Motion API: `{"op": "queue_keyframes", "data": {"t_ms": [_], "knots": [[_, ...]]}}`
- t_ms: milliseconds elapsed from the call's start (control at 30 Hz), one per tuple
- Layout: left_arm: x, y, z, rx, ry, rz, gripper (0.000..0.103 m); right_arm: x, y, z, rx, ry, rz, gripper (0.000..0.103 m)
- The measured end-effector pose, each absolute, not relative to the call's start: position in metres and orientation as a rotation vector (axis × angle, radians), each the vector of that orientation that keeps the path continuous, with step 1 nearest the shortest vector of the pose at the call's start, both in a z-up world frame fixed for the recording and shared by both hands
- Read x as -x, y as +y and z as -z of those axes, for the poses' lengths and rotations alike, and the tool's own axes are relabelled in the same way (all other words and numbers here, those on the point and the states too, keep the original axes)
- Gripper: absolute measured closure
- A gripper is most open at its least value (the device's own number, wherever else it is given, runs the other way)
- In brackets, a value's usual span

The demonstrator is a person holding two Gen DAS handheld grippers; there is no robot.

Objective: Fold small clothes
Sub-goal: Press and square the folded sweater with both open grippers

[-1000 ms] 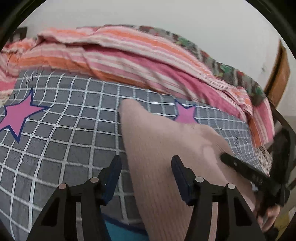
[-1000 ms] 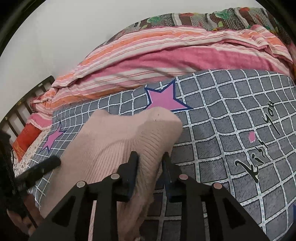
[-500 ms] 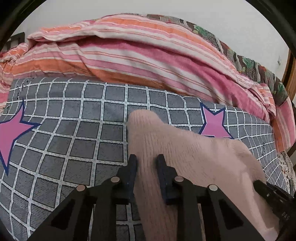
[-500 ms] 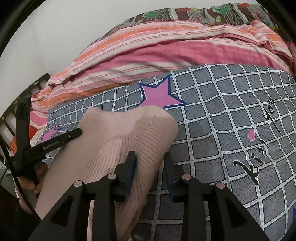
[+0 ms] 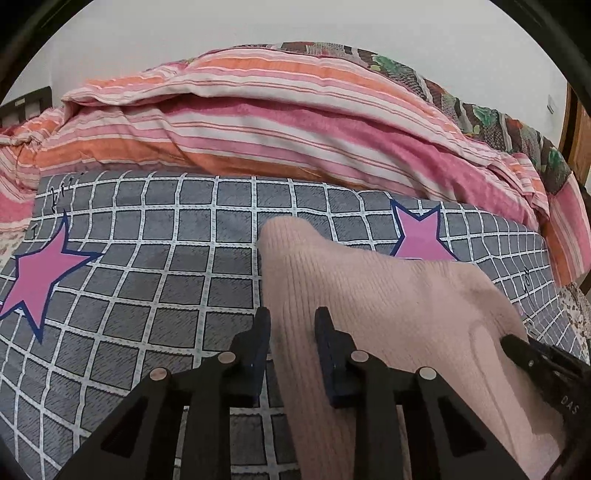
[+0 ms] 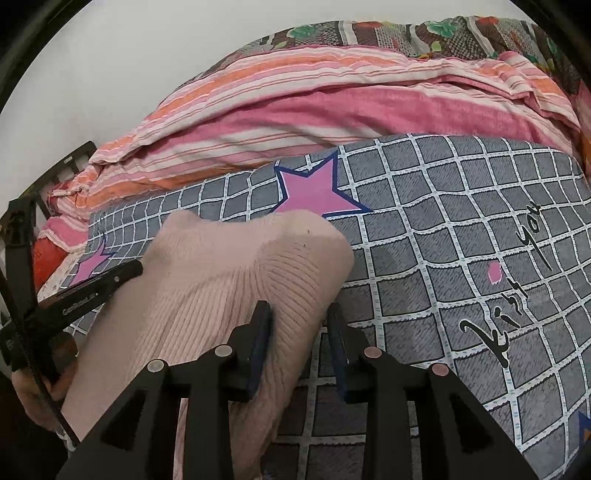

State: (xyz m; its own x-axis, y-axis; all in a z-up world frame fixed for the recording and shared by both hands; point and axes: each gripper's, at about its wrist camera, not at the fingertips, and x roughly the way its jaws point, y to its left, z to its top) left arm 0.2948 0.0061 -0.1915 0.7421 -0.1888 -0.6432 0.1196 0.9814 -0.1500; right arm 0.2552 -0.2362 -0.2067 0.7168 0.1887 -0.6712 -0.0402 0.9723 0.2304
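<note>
A pale pink ribbed knit garment (image 5: 373,295) lies over the grey checked bedspread (image 5: 155,280), its far end resting on the bed. My left gripper (image 5: 292,332) is shut on the garment's left edge. In the right wrist view the same garment (image 6: 229,280) shows, and my right gripper (image 6: 300,325) is shut on its right edge. Each gripper shows in the other's view: the right one (image 5: 543,365) at the garment's right side, the left one (image 6: 92,291) at its left side.
A pink and orange striped quilt (image 5: 258,125) is heaped along the far side of the bed, with a patterned blanket (image 6: 406,33) behind it. Pink stars (image 6: 314,188) mark the bedspread. A dark bed rail (image 6: 62,166) stands at the left.
My left gripper has closed on the garment's left edge, having been open a second ago. Both grippers have moved the garment forward over the bedspread.
</note>
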Motion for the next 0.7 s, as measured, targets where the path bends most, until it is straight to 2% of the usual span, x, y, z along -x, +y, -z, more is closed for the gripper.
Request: {"op": "queue_keyframes", "data": {"t_ms": [333, 467, 533, 700], "knots": [[-0.288, 0.004, 0.188, 0.078, 0.706, 0.156, 0.078, -0.254, -0.236, 0.207, -0.203, 0.761, -0.129, 0.073], [-0.280, 0.002, 0.186, 0.087, 0.705, 0.183, 0.071, -0.256, -0.237, 0.208, -0.202, 0.763, -0.126, 0.072], [-0.274, 0.001, 0.186, 0.093, 0.705, 0.215, 0.061, -0.257, -0.239, 0.208, -0.212, 0.765, -0.126, 0.072], [-0.255, -0.004, 0.185, 0.082, 0.708, 0.276, 0.059, -0.242, -0.241, 0.198, -0.210, 0.725, -0.141, 0.071]]}}
